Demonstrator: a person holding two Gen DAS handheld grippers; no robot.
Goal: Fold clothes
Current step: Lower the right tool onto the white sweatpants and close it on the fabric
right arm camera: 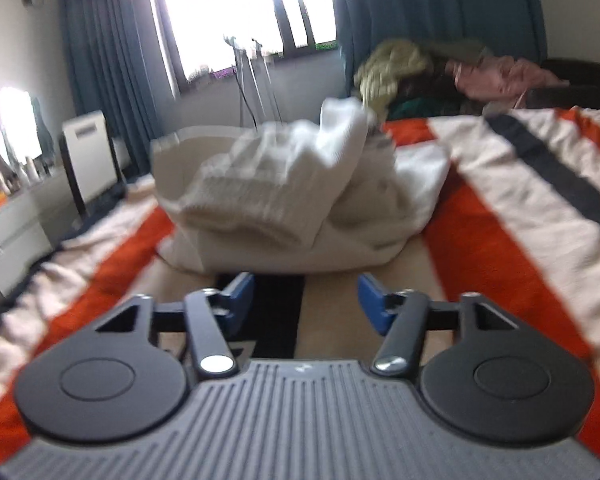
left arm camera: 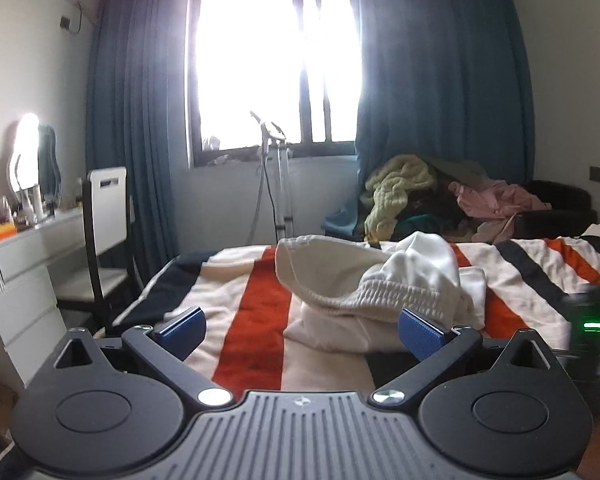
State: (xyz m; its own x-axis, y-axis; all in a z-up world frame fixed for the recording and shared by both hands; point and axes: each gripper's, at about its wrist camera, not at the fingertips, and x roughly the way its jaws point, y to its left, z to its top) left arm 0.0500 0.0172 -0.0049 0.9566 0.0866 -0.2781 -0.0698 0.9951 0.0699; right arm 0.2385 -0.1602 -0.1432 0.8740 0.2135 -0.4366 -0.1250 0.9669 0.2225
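Note:
A crumpled white garment (left arm camera: 364, 284) with a ribbed elastic band lies in a heap on the striped bedspread (left arm camera: 260, 320). My left gripper (left arm camera: 300, 330) is open and empty, a little short of the heap's near edge. In the right wrist view the same garment (right arm camera: 300, 196) lies just ahead of my right gripper (right arm camera: 306, 300), which is open and empty above the bedspread (right arm camera: 500, 220). The right wrist view is blurred by motion. The right gripper's body shows at the right edge of the left wrist view (left arm camera: 592, 328).
A pile of other clothes (left arm camera: 440, 200) lies beyond the bed's far side. A white chair (left arm camera: 104, 236) and a white dresser (left arm camera: 24, 272) stand left of the bed. A garment steamer stand (left arm camera: 276, 176) is under the window.

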